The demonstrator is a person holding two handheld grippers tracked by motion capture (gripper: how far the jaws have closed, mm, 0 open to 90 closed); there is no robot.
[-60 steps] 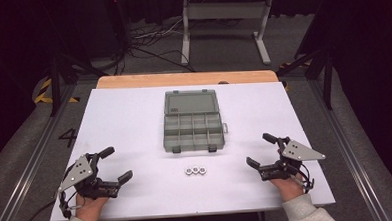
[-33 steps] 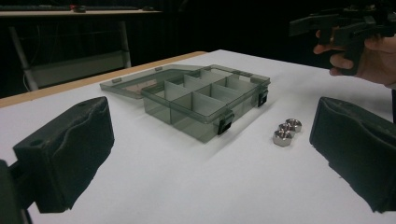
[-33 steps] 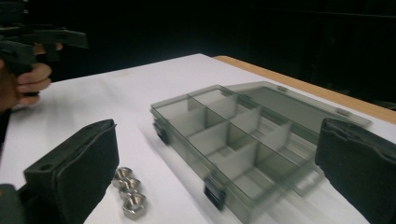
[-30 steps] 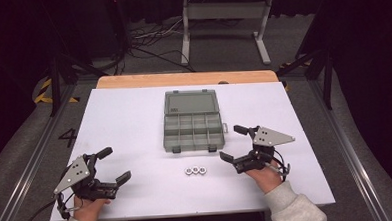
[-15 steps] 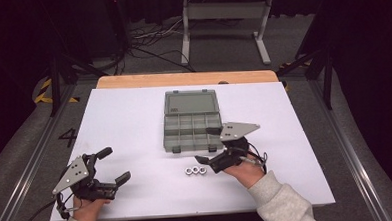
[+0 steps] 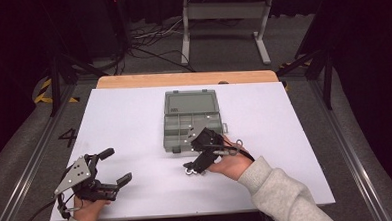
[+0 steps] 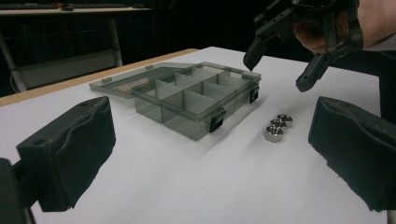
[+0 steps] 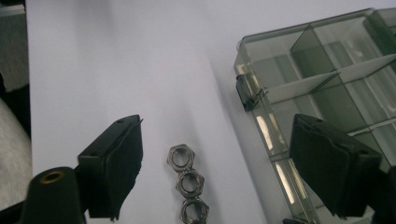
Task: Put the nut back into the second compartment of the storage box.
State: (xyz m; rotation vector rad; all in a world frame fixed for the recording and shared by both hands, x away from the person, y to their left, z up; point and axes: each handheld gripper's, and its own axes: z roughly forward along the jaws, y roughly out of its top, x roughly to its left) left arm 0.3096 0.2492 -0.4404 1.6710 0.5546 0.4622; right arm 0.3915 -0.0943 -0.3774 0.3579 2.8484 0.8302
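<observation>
Nuts, three small silver hexagonal steel ones [image 6: 188,170], lie in a row on the white tabletop [image 6: 124,128] just before the open grey plastic compartment box [image 6: 192,120], under the right hand-held gripper [image 6: 196,163]. Left gripper view: left hand-held gripper [image 7: 205,158] gapes empty. Right gripper view: jaws, just closing, straddle the nuts untouched.

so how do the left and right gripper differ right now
The left gripper rests near the table's front left edge, far from the nuts; the right gripper hovers over them beside the compartment box. The left one's jaws gape wide; the right one's have just been closing, nothing clamped yet. Both are hand-held and open.
</observation>
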